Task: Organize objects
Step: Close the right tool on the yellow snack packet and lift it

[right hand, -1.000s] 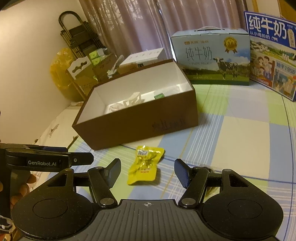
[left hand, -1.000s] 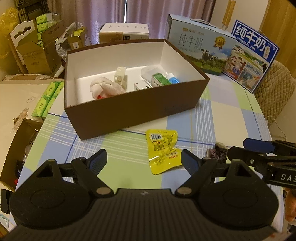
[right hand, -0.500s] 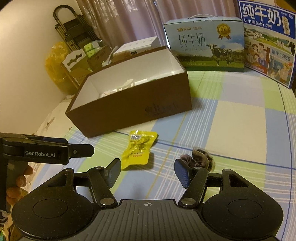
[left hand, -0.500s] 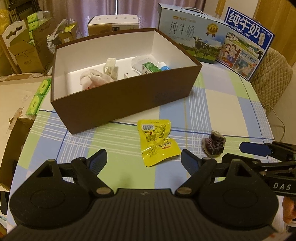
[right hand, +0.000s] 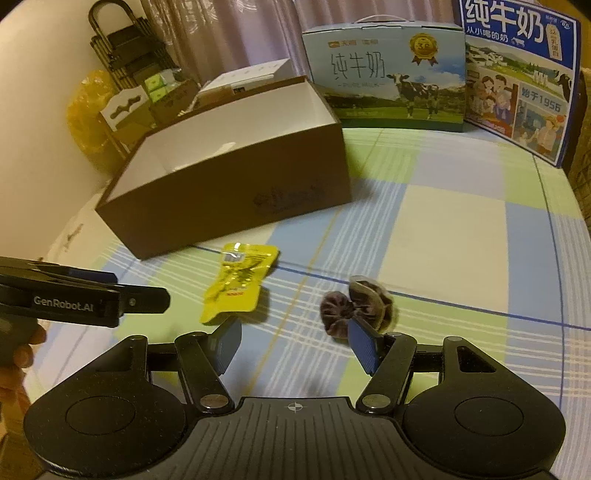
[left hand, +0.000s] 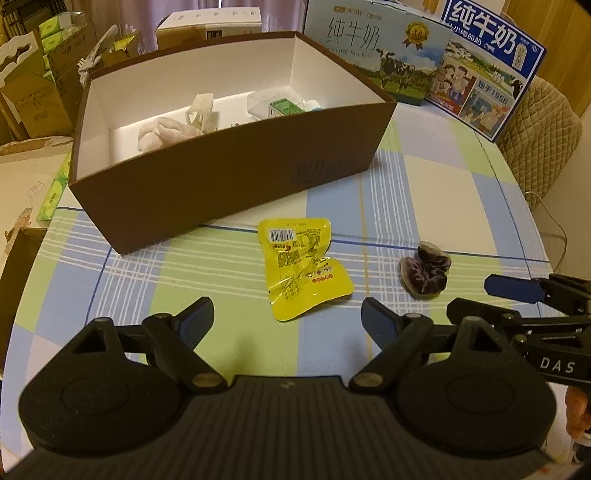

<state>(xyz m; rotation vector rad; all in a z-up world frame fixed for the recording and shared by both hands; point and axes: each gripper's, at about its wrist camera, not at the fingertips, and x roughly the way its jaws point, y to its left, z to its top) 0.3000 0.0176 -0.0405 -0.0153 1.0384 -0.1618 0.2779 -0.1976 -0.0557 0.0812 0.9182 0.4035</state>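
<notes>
A yellow snack packet [left hand: 304, 267] [right hand: 240, 282] lies flat on the checked tablecloth in front of a brown open box [left hand: 236, 173] [right hand: 236, 206]. A dark purple scrunchie [left hand: 426, 272] [right hand: 356, 304] lies to the packet's right. The box holds a white cloth [left hand: 166, 133], a white clip and a green-white carton [left hand: 282, 108]. My left gripper [left hand: 287, 319] is open and empty, just short of the packet. My right gripper [right hand: 293, 343] is open and empty, with its right fingertip close in front of the scrunchie. Each gripper shows at the edge of the other's view.
Two milk cartons [left hand: 376, 48] [left hand: 487, 62] stand at the back of the table. A white box [left hand: 208, 24] stands behind the brown box. Cardboard boxes and green packs [left hand: 33, 92] crowd the left side off the table. A quilted chair [left hand: 539, 129] stands at the right.
Both grippers have pulled back and away from the box; the scrunchie has come into both views. Nothing on the table has moved.
</notes>
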